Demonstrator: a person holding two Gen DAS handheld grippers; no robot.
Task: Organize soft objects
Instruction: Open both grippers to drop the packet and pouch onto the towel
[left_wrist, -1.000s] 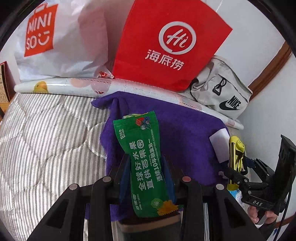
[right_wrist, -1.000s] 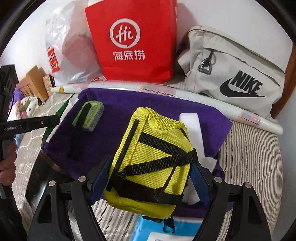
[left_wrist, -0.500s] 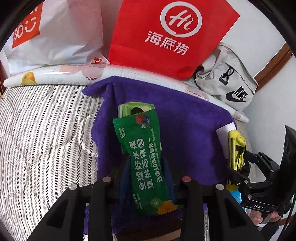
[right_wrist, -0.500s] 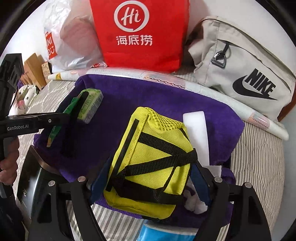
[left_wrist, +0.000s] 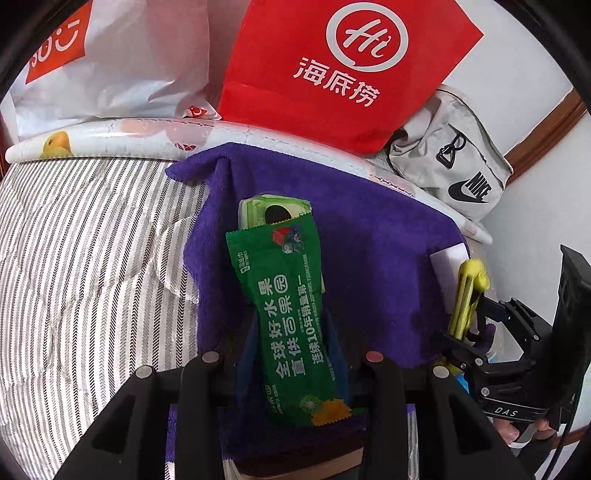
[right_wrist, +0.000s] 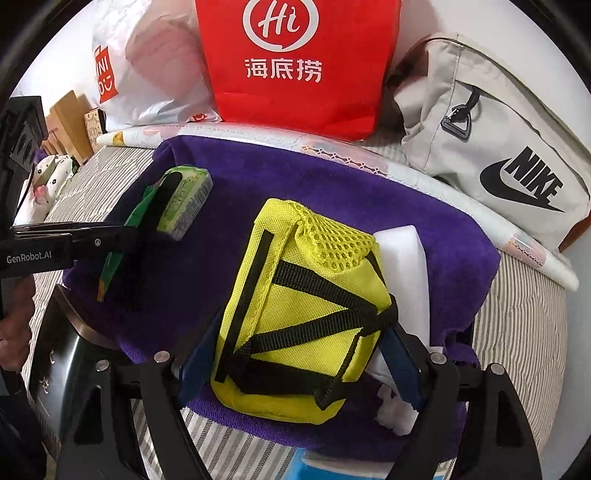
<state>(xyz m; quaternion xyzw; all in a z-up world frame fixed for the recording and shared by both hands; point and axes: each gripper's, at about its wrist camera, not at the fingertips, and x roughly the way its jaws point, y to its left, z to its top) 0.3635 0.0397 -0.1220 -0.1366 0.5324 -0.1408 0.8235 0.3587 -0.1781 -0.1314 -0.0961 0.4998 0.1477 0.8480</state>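
My left gripper (left_wrist: 291, 332) is shut on a long green snack packet (left_wrist: 288, 314), and its jaws are opening. The packet lies over a purple towel (left_wrist: 369, 240), its far end overlapping a green tissue pack (left_wrist: 273, 212). My right gripper (right_wrist: 303, 332) holds a yellow mesh pouch with black straps (right_wrist: 306, 314) low over the same towel (right_wrist: 295, 184); its jaws are opening too, pads still on the pouch's sides. A white foam block (right_wrist: 402, 258) lies just right of the pouch. The left gripper (right_wrist: 122, 232) shows at the left of the right wrist view.
Along the wall stand a red bag (left_wrist: 343, 66), a white shopping bag (left_wrist: 110, 55) and a grey Nike bag (right_wrist: 498, 147), behind a rolled printed sheet (left_wrist: 110, 133). Striped bedding (left_wrist: 74, 258) spreads left. A black box (right_wrist: 59, 350) sits under the towel's near left edge.
The right gripper has sunk and moved in over the towel with the yellow pouch, closer to the white block. In the left wrist view the tissue pack has come into sight beyond the packet.
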